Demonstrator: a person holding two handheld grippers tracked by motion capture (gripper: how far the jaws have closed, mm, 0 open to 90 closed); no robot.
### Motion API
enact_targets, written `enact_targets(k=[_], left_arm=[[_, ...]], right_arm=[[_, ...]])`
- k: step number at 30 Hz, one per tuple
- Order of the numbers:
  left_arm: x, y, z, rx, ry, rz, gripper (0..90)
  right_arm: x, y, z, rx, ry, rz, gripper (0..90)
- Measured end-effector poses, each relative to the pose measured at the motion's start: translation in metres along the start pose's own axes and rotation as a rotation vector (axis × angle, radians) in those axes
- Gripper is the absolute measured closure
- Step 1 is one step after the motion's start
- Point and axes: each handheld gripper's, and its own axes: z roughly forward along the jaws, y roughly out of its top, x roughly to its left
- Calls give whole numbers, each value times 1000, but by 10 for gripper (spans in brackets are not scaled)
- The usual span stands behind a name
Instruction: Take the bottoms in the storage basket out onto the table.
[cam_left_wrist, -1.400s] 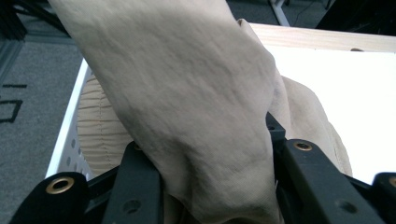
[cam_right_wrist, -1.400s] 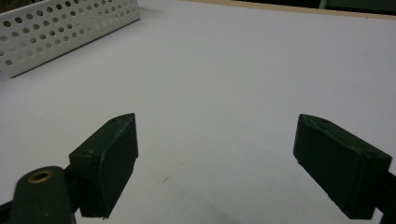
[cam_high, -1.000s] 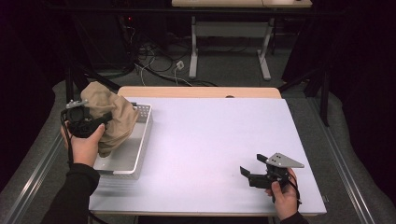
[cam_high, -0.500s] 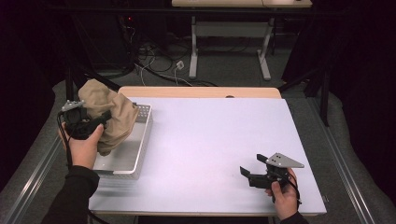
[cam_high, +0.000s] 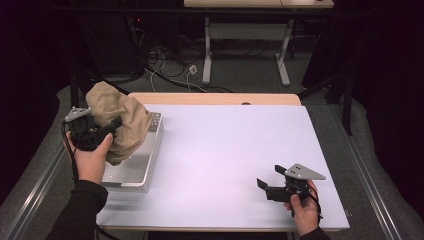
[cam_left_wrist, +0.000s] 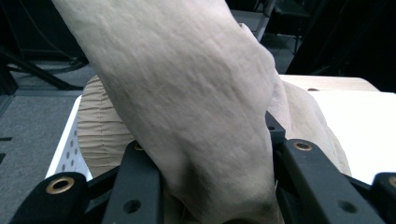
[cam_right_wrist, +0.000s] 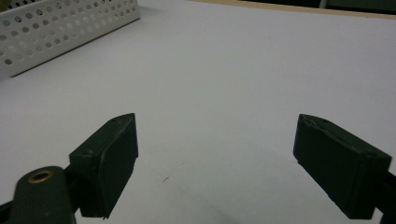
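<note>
Cloth (cam_high: 120, 120), tan, bunched | held over white perforated tray (cam_high: 150, 165) at table's (cam_high: 225, 150) left | left gripper (cam_high: 102, 134) jaws clamped on its fabric, bulk hanging just right of them | right gripper (cam_high: 270, 186) jaws spread, empty, near right, well apart; left hand nearer.

Tan cloth (cam_high: 120, 125) was plain, faintly ribbed. White tray (cam_high: 145, 165) under the cloth had rows of small round holes. Table (cam_high: 225, 150) was white with a light wood strip beyond the tray. Both grippers were black.
</note>
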Motion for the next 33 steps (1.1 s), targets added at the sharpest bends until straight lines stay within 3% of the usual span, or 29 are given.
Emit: enact_targets(k=[9, 33], left_arm=[[-16, 3, -5, -33, -44, 24, 636], [-56, 4, -6, -61, -160, 81, 635]], right_arm=[[0, 0, 0, 0, 1, 3, 137], [0, 0, -1, 4, 5, 0, 137]])
